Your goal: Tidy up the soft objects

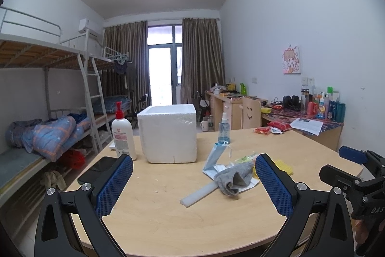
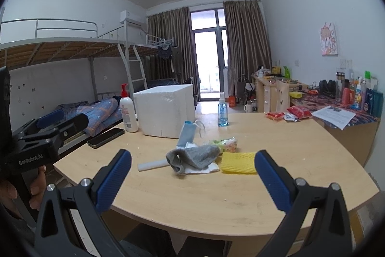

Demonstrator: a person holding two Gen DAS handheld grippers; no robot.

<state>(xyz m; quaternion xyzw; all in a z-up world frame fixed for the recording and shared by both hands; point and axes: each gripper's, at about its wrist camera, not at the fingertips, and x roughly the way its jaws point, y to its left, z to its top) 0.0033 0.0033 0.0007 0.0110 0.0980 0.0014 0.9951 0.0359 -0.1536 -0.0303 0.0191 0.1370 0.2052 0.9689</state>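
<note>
- This is a shared dormitory bedroom, lived in and a little cluttered.
- Metal bunk beds (image 1: 45, 52) with slatted upper decks and a ladder (image 1: 92, 98) line the left wall; a rumpled blue quilt (image 1: 55, 134) lies on a lower bunk.
- Brown curtains (image 1: 201, 54) frame a glass balcony door (image 1: 163, 69), and an air conditioner (image 1: 87, 25) is mounted high on the wall.
- Clothes hang from a rack (image 1: 121, 64) by the far bunk.
- Wooden desks (image 1: 223, 105) along the right wall carry toiletry bottles (image 1: 324, 105), snack packets (image 1: 272, 128) and papers (image 1: 306, 125).
- A cartoon picture (image 1: 291, 60) hangs on the white wall.
- A light wooden table (image 1: 168, 204) in front holds a lotion pump bottle (image 1: 123, 134) and a phone (image 2: 105, 137).
</note>
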